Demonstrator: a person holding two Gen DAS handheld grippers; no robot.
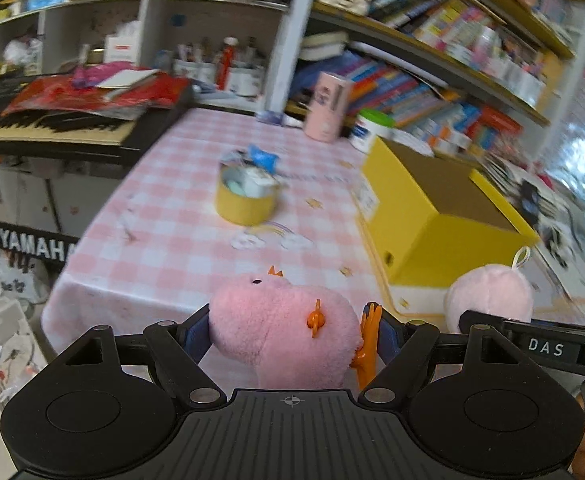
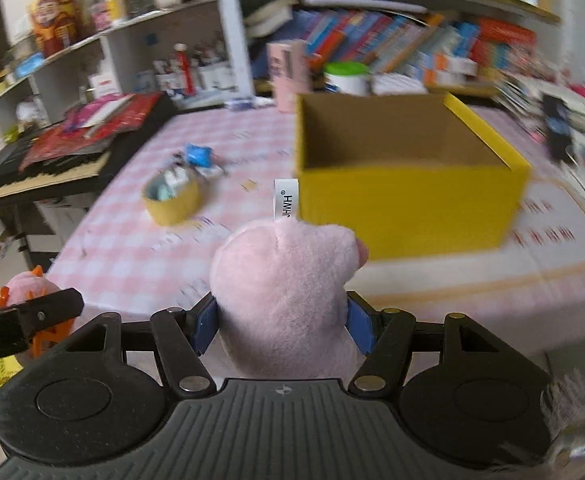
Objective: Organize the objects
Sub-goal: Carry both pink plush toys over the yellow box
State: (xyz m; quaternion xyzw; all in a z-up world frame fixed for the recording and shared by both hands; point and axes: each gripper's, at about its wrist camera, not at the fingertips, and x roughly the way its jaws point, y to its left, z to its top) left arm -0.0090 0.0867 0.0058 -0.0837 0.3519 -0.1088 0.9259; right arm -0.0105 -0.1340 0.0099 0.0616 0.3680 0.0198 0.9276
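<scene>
A pink plush toy with orange feet (image 1: 280, 328) is gripped between the blue pads of the left hand-held gripper (image 1: 288, 332), held over the near edge of the checkered surface (image 1: 164, 232). A paler pink plush (image 2: 284, 296) is clamped in the right hand-held gripper (image 2: 282, 324). The open yellow box (image 2: 408, 212) is seen just ahead on the right; bare cloth is left between it and the small yellow tub (image 2: 172, 200).

Between the left gripper's (image 1: 290, 330) blue pads, the fuzzy pink plush with orange feet (image 1: 280, 320) hides its own lower half behind the tool body. Ahead, the open yellow cardboard box (image 2: 408, 204) smears with motion blur. The pale pink plush's white tag (image 2: 285, 199) reads only partly.
</scene>
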